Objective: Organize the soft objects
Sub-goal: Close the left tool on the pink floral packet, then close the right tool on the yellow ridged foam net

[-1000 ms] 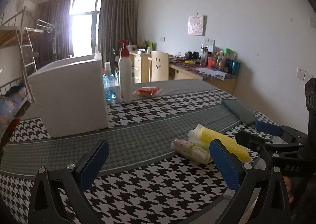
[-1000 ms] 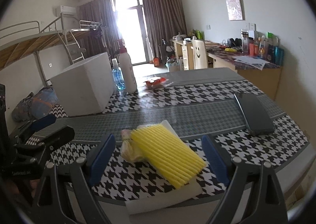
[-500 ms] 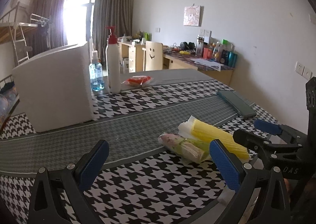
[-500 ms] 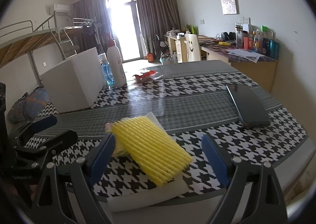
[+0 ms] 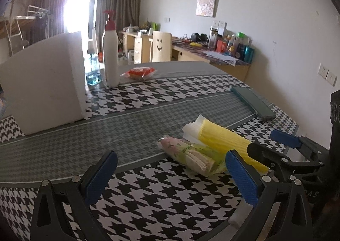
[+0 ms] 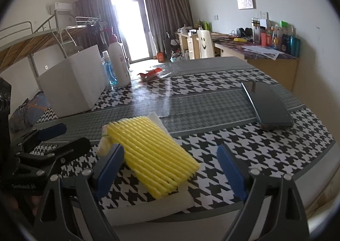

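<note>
Both wide-open, empty, the right gripper (image 6: 170, 168) is straddling the yellow sponge (image 6: 153, 156) at lower centre, needing squarer alignment, while the left gripper (image 5: 170, 177) is hovering

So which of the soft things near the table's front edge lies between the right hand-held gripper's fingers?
The yellow ribbed sponge, lying on the white foam sheet. The tissue pack sits off to its left.
</note>
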A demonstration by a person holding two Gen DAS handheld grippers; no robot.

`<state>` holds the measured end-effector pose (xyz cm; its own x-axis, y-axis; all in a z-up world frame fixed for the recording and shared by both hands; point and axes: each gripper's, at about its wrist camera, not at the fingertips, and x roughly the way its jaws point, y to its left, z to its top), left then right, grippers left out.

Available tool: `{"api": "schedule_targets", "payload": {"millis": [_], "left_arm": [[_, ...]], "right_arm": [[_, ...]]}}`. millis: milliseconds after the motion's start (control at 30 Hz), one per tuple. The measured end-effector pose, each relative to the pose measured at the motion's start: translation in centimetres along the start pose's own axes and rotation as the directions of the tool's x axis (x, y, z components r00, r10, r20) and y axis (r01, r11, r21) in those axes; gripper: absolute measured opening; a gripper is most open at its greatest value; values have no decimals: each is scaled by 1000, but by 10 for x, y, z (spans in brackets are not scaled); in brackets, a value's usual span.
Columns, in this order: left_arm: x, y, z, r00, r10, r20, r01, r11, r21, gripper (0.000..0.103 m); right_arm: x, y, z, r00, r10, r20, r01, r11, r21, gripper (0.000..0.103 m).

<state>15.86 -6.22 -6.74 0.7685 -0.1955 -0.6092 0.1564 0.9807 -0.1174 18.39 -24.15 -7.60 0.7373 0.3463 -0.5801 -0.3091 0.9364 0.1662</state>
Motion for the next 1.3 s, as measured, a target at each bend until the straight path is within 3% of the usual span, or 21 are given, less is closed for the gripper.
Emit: {"api": "schedule_targets", "payload": {"millis": [167, 267, 333, 700, 967, 1167, 1300], "left_arm": [[10, 0, 0, 999, -9, -33, 8, 1000, -17, 101], [16, 3, 0, 998, -14, -57, 12, 999, -40, 94], [21, 6, 0, 997, -3, -73, -2, 998, -66, 84], [33, 7, -1, 991, -41, -125, 25, 992, -127, 66], [46, -4, -1, 986, -67, -154, 50, 992, -112, 49], [52, -6, -1, 985, -81, -154, 63, 991, -117, 28], [49, -8, 0, 987, -78, -139, 64, 993, -103, 24]], "right_arm": [[3, -6, 0, 1000, 0, -7, 0, 1000, 22, 92], [4, -9, -1, 1000, -3, -13, 4, 1000, 26, 92], [4, -11, -1, 1000, 0, -11, 1, 1000, 28, 92], [7, -14, -2, 1000, 12, -12, -12, 999, 37, 92], [10, -19, -5, 1000, 18, -24, -17, 999, 50, 92], [10, -21, -7, 999, 27, -27, -25, 998, 52, 92], [11, -21, -9, 999, 29, -32, -27, 998, 53, 92]]}}
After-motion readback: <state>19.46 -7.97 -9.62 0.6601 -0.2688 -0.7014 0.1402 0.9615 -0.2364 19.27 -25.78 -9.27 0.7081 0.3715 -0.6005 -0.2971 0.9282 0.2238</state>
